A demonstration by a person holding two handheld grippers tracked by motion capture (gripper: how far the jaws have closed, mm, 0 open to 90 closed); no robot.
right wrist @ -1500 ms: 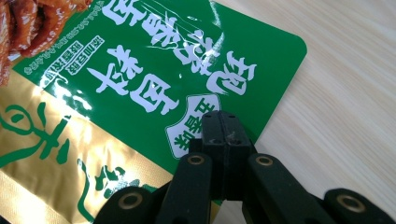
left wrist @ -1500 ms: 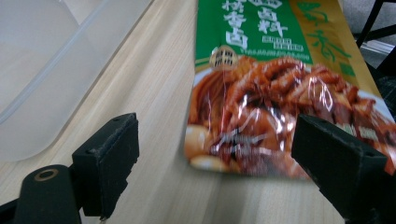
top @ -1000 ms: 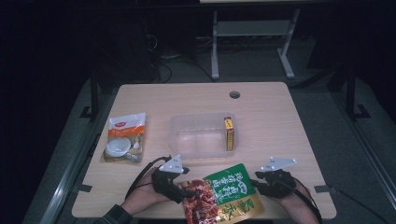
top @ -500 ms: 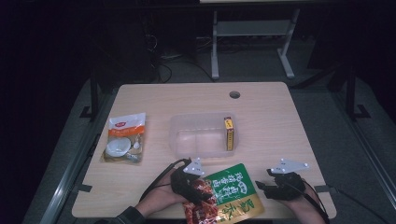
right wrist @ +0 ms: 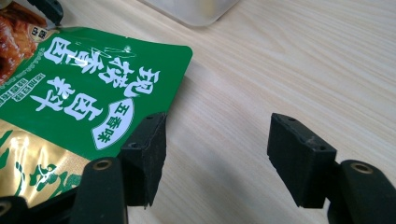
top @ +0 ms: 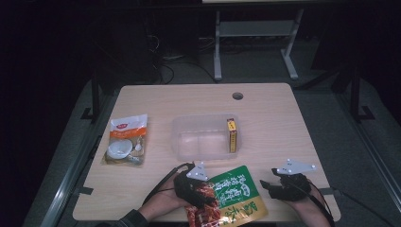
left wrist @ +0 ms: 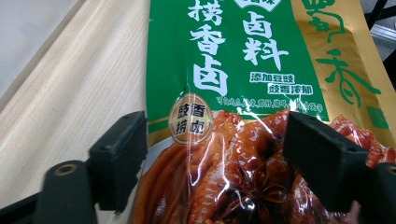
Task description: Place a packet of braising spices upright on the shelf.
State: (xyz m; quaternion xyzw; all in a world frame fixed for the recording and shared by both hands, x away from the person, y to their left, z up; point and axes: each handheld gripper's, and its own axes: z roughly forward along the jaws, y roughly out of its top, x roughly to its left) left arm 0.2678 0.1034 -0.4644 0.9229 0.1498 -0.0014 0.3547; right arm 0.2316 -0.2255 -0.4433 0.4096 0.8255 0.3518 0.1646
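Observation:
A green, gold and red sauce packet (top: 234, 191) lies flat at the table's front edge. My left gripper (top: 205, 201) is over its red lower part. In the left gripper view (left wrist: 215, 149) the jaws straddle the packet (left wrist: 243, 70): one sits just outside its edge and the other rests over the printed meat. They have just been closing a little but do not pinch it. My right gripper (top: 265, 185) is open to the packet's right, having widened within the last second. In the right gripper view (right wrist: 217, 149) only bare wood lies between the jaws, with one jaw beside the packet's corner (right wrist: 79, 93).
A clear plastic container (top: 203, 137) stands mid-table with a yellow box (top: 231, 135) upright at its right end. An orange and white packet (top: 126, 139) lies at the left. A cable hole (top: 237, 96) is at the back of the wooden table (top: 283, 123).
My left gripper moved right onto the packet's red end, then held still. The right gripper stayed beside the packet's right edge.

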